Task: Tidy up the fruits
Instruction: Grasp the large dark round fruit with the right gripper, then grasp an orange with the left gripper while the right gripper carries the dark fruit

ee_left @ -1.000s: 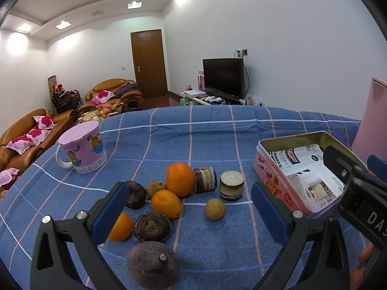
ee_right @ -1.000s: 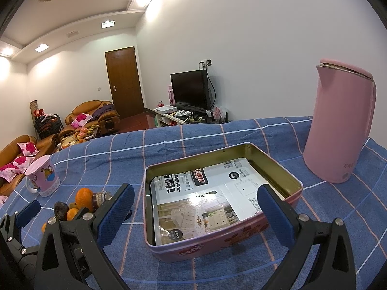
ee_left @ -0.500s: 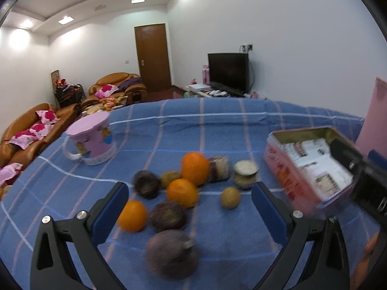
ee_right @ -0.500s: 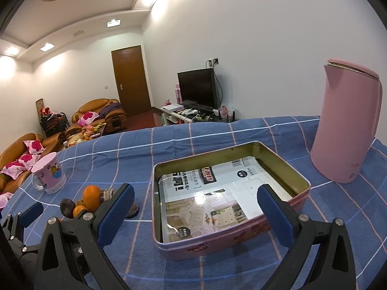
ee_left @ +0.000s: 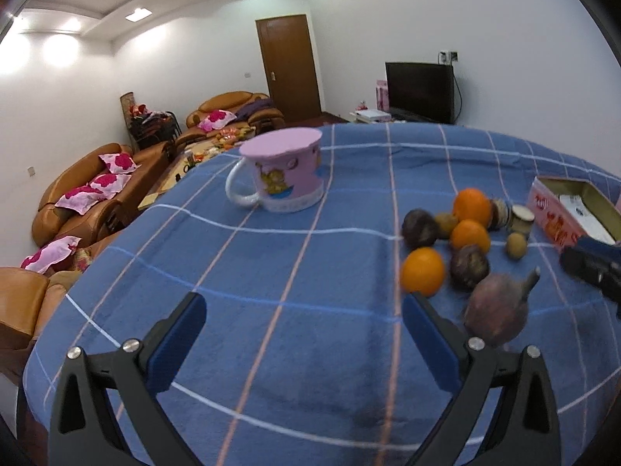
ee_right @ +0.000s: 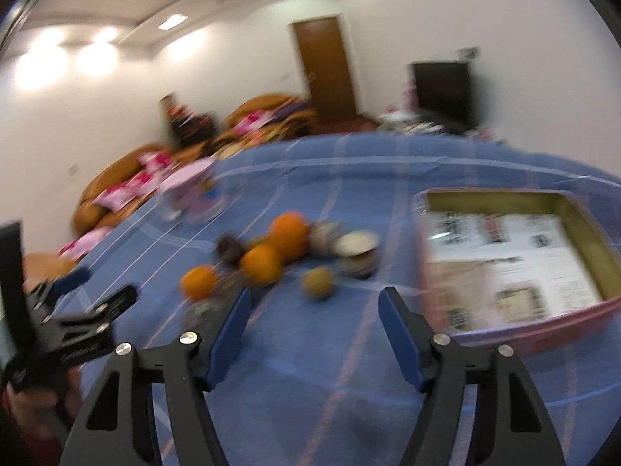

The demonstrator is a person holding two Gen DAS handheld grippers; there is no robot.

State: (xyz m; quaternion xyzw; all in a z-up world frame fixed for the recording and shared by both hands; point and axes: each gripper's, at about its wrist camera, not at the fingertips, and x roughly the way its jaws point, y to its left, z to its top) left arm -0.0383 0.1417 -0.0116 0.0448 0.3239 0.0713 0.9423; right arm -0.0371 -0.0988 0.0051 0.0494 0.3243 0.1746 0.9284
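Note:
A cluster of fruit lies on the blue checked tablecloth (ee_left: 310, 256): three oranges (ee_left: 422, 270), dark purple fruits (ee_left: 469, 266), a larger purple one with a stem (ee_left: 496, 308) and small yellow-green ones (ee_left: 516, 245). My left gripper (ee_left: 302, 310) stands open over bare cloth, left of the fruit. My right gripper (ee_right: 316, 299) has its jaws closing with nothing between them. A yellow-green fruit (ee_right: 319, 281) lies just beyond its tips, and the oranges (ee_right: 261, 264) are a little further left. The right wrist view is blurred. The open pink tin (ee_right: 516, 256) sits to the right.
A pink mug (ee_left: 285, 174) stands at the back left of the table. Two short round pieces with pale tops (ee_left: 522, 217) sit between the fruit and the tin (ee_left: 559, 217). The table edge curves away on the left, with sofas beyond.
Both views have swung left. The fruit now sits at the right of the left wrist view, and the right gripper faces the fruit instead of the tin. Its jaws stand narrower.

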